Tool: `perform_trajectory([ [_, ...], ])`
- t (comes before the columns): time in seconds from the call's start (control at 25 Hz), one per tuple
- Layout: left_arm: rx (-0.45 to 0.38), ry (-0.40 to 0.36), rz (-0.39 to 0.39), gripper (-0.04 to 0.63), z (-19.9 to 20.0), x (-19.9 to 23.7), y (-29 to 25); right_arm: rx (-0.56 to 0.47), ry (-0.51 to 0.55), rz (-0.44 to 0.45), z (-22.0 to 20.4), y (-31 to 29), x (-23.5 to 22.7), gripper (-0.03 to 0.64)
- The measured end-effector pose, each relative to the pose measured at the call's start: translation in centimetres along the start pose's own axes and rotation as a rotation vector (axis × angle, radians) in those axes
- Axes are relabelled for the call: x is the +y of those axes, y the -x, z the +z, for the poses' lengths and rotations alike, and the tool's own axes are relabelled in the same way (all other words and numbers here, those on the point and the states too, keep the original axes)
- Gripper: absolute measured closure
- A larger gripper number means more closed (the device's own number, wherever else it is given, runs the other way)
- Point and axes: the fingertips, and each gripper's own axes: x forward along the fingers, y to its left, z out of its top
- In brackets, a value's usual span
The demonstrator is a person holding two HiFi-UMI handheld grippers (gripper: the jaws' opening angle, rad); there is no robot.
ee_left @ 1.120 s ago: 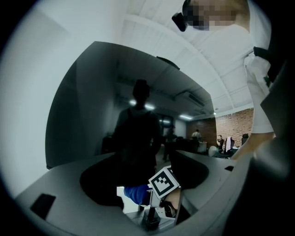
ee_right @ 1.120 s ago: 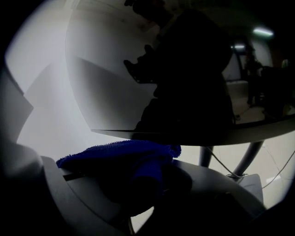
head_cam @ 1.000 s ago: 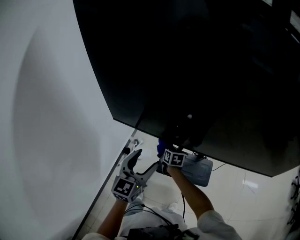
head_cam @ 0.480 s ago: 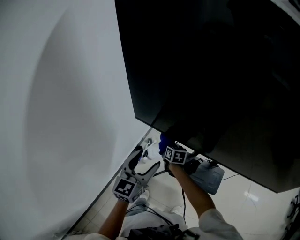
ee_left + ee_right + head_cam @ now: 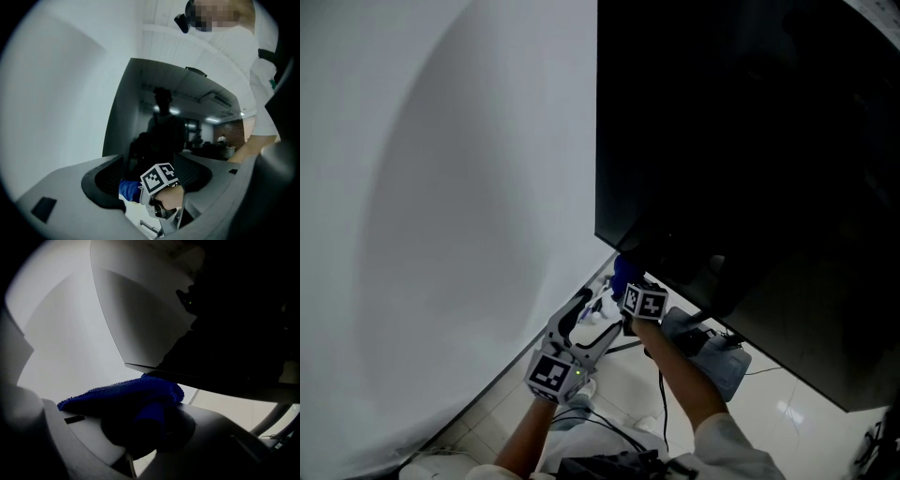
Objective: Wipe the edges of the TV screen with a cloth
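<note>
Cloth [image 5: 122, 397] in right gripper [image 5: 628, 281] meets TV screen [image 5: 750, 141] corner beside white wall [image 5: 441, 187].

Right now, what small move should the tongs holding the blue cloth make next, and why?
Probably slide the right tongs sideways along the bottom edge of the TV. The blue cloth is clamped in them and sits just under that edge, near the lower corner.
</note>
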Motion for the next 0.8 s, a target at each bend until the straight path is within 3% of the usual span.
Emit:
perform_trajectory([
  [0.16, -0.009, -0.002, 0.042, 0.262, 0.8, 1.7, 1.0, 0.013, 0.033, 0.007, 1.0, -2.2, 2.1, 0.540],
  [0.4, -0.004, 0.004, 0.118, 0.262, 0.4, 4.6, 3.1, -0.002, 0.241, 0.049, 2.6, -5.8, 7.4, 0.541],
  [0.6, -0.014, 0.005, 0.166, 0.262, -0.3, 7.3, 5.2, -0.018, 0.162, 0.071, 4.9, -8.6, 11.2, 0.545],
  [0.8, -0.017, 0.004, 0.191, 0.262, -0.5, 8.5, 5.9, -0.111, 0.027, 0.020, 8.3, -9.5, 10.5, 0.545],
])
